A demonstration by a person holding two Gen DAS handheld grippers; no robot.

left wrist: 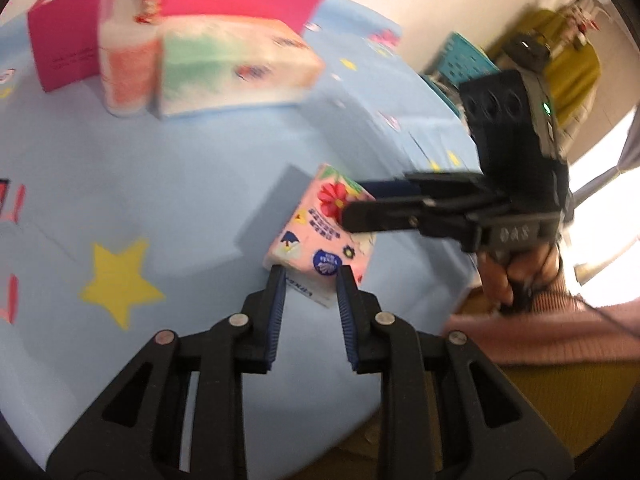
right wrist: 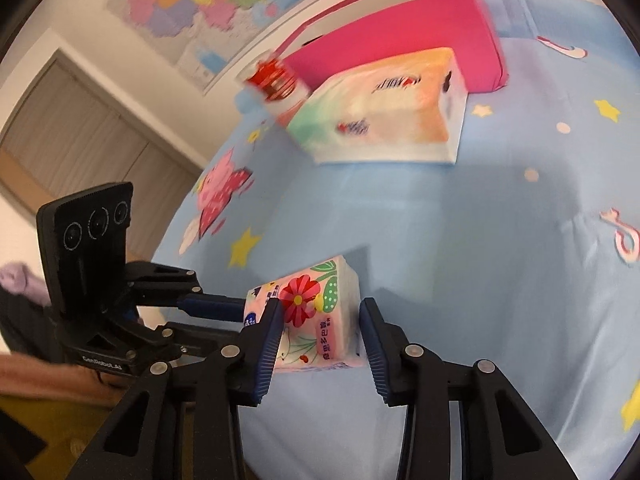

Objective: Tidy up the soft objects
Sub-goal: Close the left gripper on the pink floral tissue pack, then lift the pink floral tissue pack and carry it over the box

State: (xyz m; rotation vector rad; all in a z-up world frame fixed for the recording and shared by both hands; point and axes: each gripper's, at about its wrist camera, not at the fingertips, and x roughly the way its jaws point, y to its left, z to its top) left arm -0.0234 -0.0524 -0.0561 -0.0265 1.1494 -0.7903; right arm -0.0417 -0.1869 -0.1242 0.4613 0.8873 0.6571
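The small pink tissue pack [right wrist: 310, 314] sits tilted between both tools, one end apparently raised above the blue cloth [right wrist: 460, 240]. The left gripper [left wrist: 310, 276] has its fingertips clamped on the pack's near end, jaws drawn narrow against the soft wrapper. The right gripper [right wrist: 320, 308] straddles the pack from the side; its left pad touches the flowered face, while the right pad stands just clear, so it is not yet squeezing.

The risk, as I judge it, is the thin tip hold: the pack is soft and could fold or slide out of the left tips if lifted further. A closing right gripper could also push it sideways out of that hold.

Well ahead of both tools stand a large tissue pack [left wrist: 236, 68] and a bottle [left wrist: 126, 68] beside it, with a pink box [right wrist: 400, 36] behind; a swing toward them could topple the bottle.
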